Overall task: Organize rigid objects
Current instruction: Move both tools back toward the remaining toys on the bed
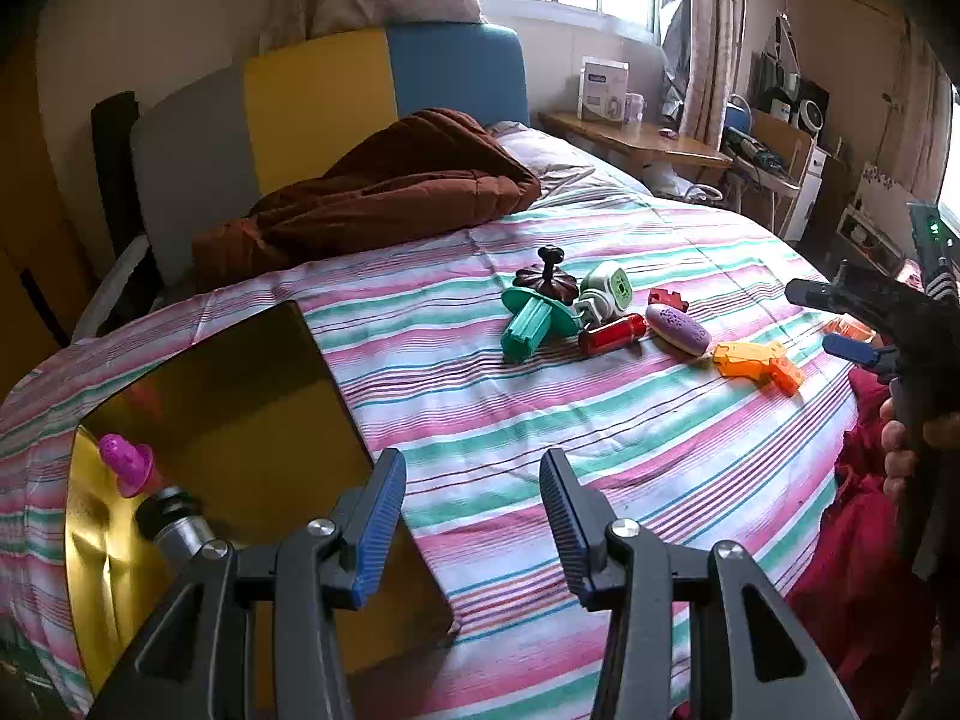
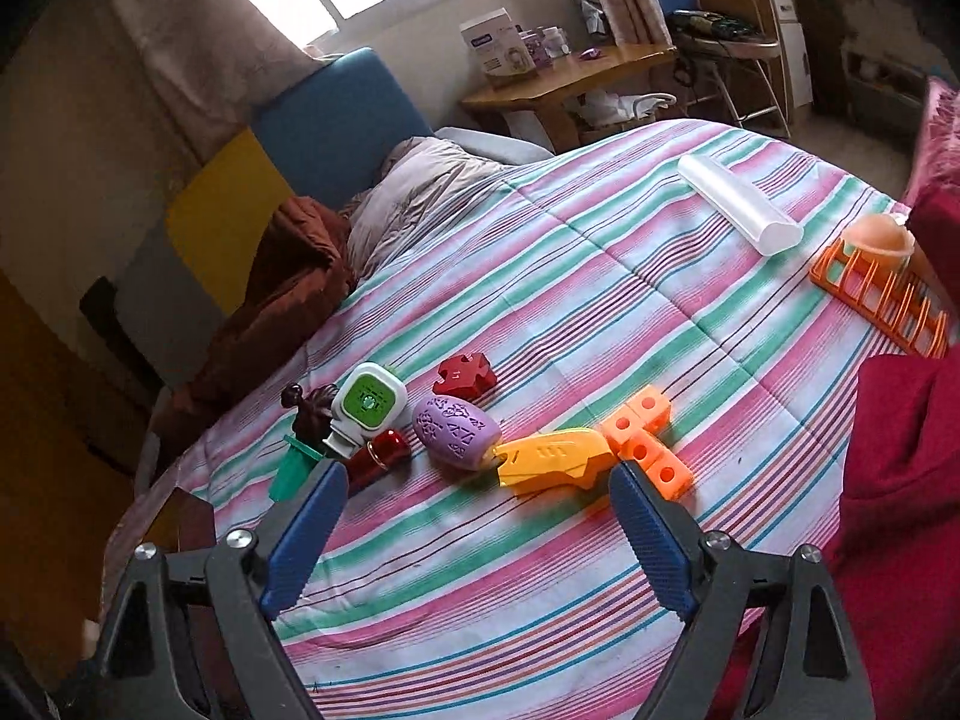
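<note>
We find both the left gripper (image 1: 474, 525) and right gripper (image 2: 480, 534) released, nothing grasped, above the striped bed (image 2: 540, 240) with scattered toys.

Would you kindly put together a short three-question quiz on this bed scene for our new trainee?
1. True or false: the right gripper is shut on the yellow-orange plastic piece.
2. Multiple choice: the pink ridged toy lies A) among the toys on the bedspread, B) in the gold tin box, C) in the left gripper.
3. Which item lies between the purple egg-shaped toy and the green-faced white plug-in device?

Key: 1 false, both grippers are open and empty; 2 B; 3 the red translucent cylinder.
</note>
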Available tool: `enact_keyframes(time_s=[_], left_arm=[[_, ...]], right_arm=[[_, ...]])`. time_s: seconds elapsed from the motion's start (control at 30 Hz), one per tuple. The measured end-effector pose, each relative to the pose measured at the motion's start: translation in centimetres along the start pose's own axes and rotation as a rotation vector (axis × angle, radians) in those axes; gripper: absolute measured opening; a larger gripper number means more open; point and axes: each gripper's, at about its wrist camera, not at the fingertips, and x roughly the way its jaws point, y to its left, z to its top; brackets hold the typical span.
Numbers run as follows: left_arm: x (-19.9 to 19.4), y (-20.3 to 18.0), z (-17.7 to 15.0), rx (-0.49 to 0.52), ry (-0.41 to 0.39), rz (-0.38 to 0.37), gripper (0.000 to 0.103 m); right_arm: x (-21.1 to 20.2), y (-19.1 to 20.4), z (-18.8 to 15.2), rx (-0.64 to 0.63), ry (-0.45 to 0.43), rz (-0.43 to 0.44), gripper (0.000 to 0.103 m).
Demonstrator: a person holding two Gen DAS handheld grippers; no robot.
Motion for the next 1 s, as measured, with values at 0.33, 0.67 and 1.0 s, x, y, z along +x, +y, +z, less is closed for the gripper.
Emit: enact_keyframes(time_s=[0.33,0.67,1.0], left_arm=[[2.0,-1.2,0.9,0.01,0.025,-0.025,0.047],[5.3,0.2,3.8,-0.1,0.118,-0.175,0.044],[11.3,-0.8,8.3,-0.005,0.194,-0.161,0.044]], right_arm=[[-0.1,0.1,-0.1,-0.01,-0.012,-0.018,0.091],[-0.4,-0.8,0.1,0.052,-0.03,-0.014,0.091],[-0.7,-1.4,0.1,0.092,-0.035,0.036,0.091]])
